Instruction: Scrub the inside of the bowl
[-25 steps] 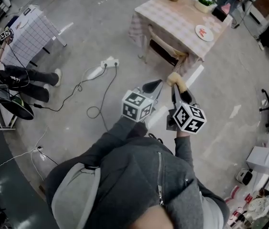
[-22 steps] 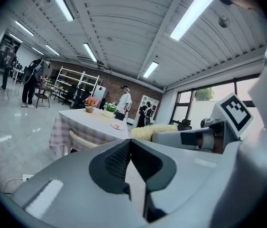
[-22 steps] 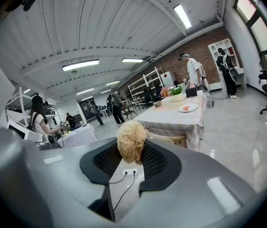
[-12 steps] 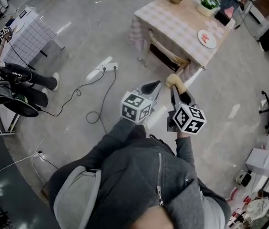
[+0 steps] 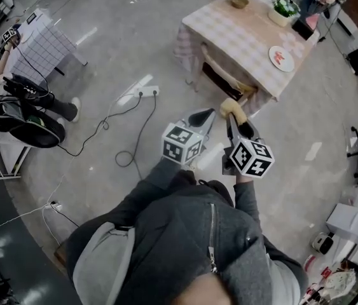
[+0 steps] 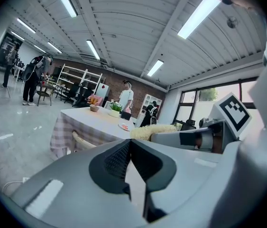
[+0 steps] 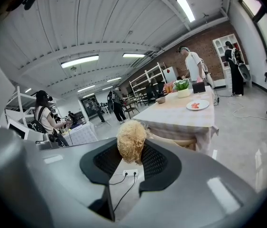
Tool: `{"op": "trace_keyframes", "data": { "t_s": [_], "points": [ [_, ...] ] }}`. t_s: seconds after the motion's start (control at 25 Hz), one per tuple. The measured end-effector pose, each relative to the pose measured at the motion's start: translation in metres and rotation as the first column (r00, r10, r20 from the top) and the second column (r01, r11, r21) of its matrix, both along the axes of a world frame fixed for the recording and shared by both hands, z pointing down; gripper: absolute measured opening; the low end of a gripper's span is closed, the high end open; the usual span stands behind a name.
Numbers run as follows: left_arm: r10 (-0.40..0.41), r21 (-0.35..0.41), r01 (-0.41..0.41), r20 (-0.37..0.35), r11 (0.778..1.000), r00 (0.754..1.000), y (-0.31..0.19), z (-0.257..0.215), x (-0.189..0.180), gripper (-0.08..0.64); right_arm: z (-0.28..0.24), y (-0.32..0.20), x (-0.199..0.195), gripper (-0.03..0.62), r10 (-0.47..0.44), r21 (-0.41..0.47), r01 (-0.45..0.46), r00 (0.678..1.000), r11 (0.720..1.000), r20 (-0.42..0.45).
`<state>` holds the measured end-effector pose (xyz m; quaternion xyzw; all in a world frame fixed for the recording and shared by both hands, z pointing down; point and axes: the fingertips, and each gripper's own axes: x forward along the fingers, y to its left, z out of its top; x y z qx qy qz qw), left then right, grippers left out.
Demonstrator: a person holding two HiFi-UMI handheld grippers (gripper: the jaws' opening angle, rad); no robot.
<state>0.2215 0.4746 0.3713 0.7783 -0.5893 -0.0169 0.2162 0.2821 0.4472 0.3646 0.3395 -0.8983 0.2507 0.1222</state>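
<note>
A small brown bowl (image 5: 239, 0) stands at the far end of the checked-cloth table (image 5: 242, 33), well ahead of both grippers; it also shows as a bowl (image 7: 160, 99) in the right gripper view. My right gripper (image 5: 235, 120) is shut on a straw-coloured fibre scrubber (image 5: 233, 108), a scrubber (image 7: 132, 140) bulging out above the pads. My left gripper (image 5: 202, 115) is shut with nothing in it, its left gripper (image 6: 129, 144) tips meeting. Both are held in front of my chest, side by side over the floor, short of the table.
A white plate (image 5: 282, 58) and a potted plant (image 5: 285, 6) are on the table, with a chair (image 5: 225, 74) tucked at its near side. A power strip (image 5: 142, 90) with cables lies on the floor. A person (image 5: 20, 103) sits at left; boxes (image 5: 357, 221) are at right.
The head view has drifted slightly, so the table and floor sit a little further right. Both grippers hold the same pose, the scrubber still gripped.
</note>
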Motion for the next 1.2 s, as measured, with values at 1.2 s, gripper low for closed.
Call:
{"op": "trace_keyframes", "data": {
  "t_s": [1.2],
  "points": [
    [-0.06,-0.01,0.06,0.014,0.998,0.998,-0.01,0.006,-0.025,0.009,0.01,-0.024,-0.026,0.112,-0.059,-0.015,0.059,0.998,0.998,0.023]
  ]
}}
